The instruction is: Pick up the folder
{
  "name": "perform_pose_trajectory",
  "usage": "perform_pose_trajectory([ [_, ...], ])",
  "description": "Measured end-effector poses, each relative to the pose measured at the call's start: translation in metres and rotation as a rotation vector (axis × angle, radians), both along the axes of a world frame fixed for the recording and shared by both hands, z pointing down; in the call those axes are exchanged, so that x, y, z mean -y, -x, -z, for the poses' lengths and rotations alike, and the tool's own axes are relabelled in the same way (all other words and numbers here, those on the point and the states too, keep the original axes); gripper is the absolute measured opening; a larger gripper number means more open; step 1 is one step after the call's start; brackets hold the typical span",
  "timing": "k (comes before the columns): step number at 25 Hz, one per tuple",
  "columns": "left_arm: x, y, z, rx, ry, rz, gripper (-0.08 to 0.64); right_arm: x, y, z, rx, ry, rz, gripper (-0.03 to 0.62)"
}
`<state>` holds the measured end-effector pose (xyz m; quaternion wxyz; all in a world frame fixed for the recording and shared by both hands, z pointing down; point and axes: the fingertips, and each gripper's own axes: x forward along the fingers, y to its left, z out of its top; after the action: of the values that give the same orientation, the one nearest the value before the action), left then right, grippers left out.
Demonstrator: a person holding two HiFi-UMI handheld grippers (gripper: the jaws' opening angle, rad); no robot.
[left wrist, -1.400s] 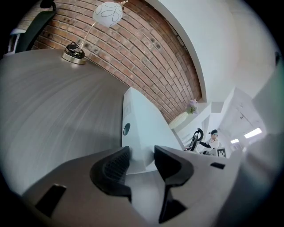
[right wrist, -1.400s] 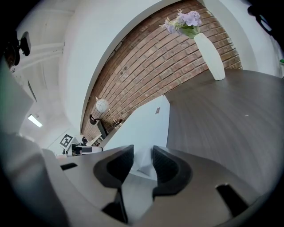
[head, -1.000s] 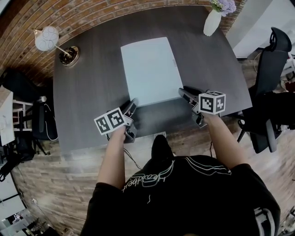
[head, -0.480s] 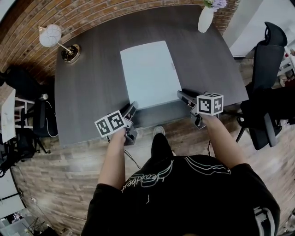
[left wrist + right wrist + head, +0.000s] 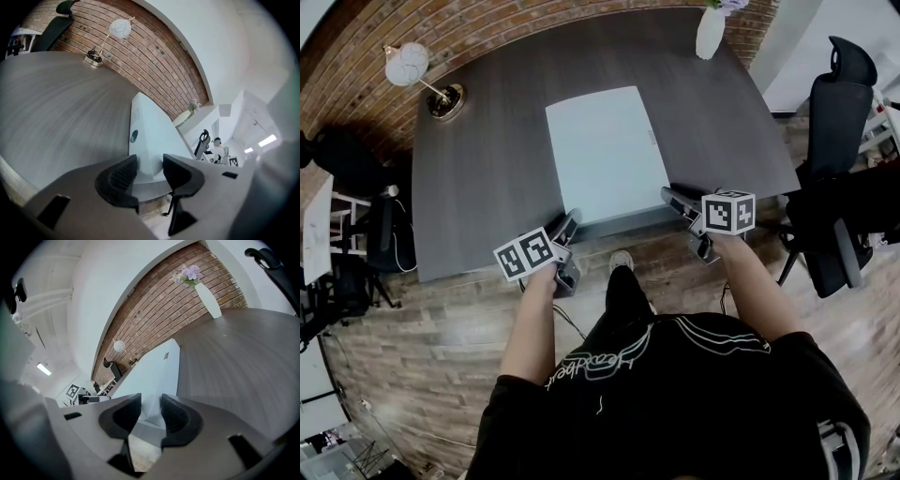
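Dark table [image 5: 487, 141] lay under pale folder [image 5: 605, 150], near corners pinched by left gripper [image 5: 572, 217] and right gripper [image 5: 667, 194]; lift judged best done level, both sides rising together.

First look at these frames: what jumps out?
A pale folder lies flat on the dark table, its near edge close to the table's near edge. The left tool and the right tool each pinch one of its near corners. Behind it, a lamp stands at the far left corner and a vase of flowers at the far right.
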<state>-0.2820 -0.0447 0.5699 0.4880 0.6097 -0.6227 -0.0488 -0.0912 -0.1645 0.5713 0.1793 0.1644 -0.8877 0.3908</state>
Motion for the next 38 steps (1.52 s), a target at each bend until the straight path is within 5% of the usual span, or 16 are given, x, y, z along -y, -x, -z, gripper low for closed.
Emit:
perform_pose_trajectory([
  [38, -0.082, -0.071, 0.005, -0.022, -0.001, -0.019, 0.167, -0.080, -0.070, 0.001, 0.012, 0.030, 0.060, 0.106],
])
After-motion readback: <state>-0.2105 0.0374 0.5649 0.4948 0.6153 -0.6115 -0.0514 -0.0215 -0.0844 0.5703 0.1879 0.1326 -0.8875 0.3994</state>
